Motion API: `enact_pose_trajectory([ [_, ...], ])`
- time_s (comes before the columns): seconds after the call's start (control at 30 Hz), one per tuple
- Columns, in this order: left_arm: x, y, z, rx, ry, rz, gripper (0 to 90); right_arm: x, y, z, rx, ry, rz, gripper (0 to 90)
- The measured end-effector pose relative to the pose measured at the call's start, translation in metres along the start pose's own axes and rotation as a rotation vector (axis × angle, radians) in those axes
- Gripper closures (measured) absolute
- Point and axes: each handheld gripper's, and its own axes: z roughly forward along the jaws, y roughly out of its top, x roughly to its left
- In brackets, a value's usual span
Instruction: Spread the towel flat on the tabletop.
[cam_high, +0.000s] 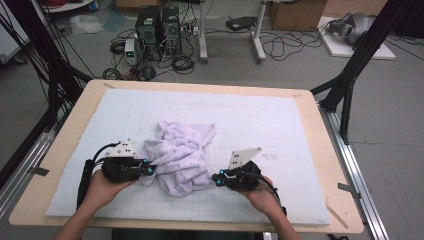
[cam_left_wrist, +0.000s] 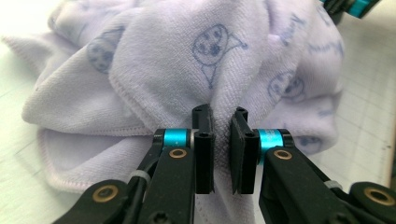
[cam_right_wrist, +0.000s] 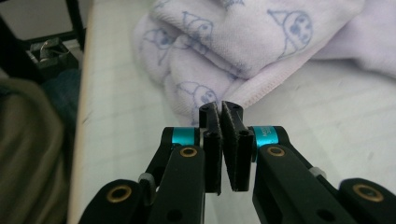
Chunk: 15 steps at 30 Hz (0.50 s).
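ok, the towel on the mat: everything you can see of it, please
The towel is pale lilac terry cloth with a stitched hem and small blue line-drawn cartoon faces. It lies crumpled in a loose heap near the front middle of the white gridded mat, one corner spread toward the back. The left hand-held gripper pinches a fold at its left side; the right hand-held gripper is closed at its right edge, seemingly on the hem.

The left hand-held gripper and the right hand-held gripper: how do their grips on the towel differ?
The left hand-held gripper pinches a thick fold of the towel, so a gap stays between its jaws; the right hand-held gripper has its jaws almost touching, on a thin bit of cloth at most. The left one grips the towel's left side, the right one its lower right edge. Both lie low over the white mat.
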Motion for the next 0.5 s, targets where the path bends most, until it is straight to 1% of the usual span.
enact_pose_trajectory([
  [0.03, -0.003, 0.001, 0.001, -0.002, -0.008, 0.003, 81.5, 0.000, 0.000, 0.000, 0.000, 0.000, 0.000, 87.0],
  [0.07, -0.005, 0.001, 0.003, -0.001, -0.016, 0.011, 81.5, 0.011, -0.008, -0.008, 0.006, 0.001, 0.002, 87.0],
  [0.2, -0.014, 0.001, 0.006, 0.005, -0.036, 0.025, 81.5, 0.029, -0.026, -0.022, 0.023, 0.003, 0.014, 87.1],
  [0.23, -0.017, 0.000, 0.006, 0.008, -0.040, 0.025, 81.5, 0.029, -0.026, -0.022, 0.023, 0.003, 0.014, 87.1],
  [0.27, -0.018, -0.001, 0.007, 0.012, -0.041, 0.025, 81.1, 0.035, -0.035, -0.027, 0.046, 0.003, 0.025, 87.1],
  [0.3, -0.019, -0.002, 0.006, 0.015, -0.046, 0.028, 81.1, 0.035, -0.035, -0.027, 0.046, 0.003, 0.025, 87.1],
  [0.33, -0.019, -0.002, 0.006, 0.014, -0.050, 0.029, 79.8, 0.037, -0.039, -0.028, 0.058, 0.008, 0.029, 86.9],
  [0.37, -0.019, -0.002, 0.005, 0.011, -0.052, 0.026, 75.9, 0.039, -0.042, -0.029, 0.066, 0.014, 0.034, 85.6],
  [0.4, -0.019, -0.002, 0.003, 0.005, -0.057, 0.018, 70.4, 0.039, -0.043, -0.031, 0.064, 0.018, 0.037, 82.0],
  [0.43, -0.018, -0.001, 0.001, 0.003, -0.054, 0.020, 60.4, 0.036, -0.040, -0.036, 0.031, 0.030, 0.043, 74.6],
  [0.47, -0.017, 0.000, -0.001, -0.004, -0.046, 0.015, 60.4, 0.036, -0.040, -0.036, 0.031, 0.030, 0.043, 74.6],
  [0.5, -0.016, 0.001, -0.003, -0.010, -0.040, 0.011, 55.9, 0.033, -0.036, -0.039, 0.013, 0.011, 0.041, 69.0],
])
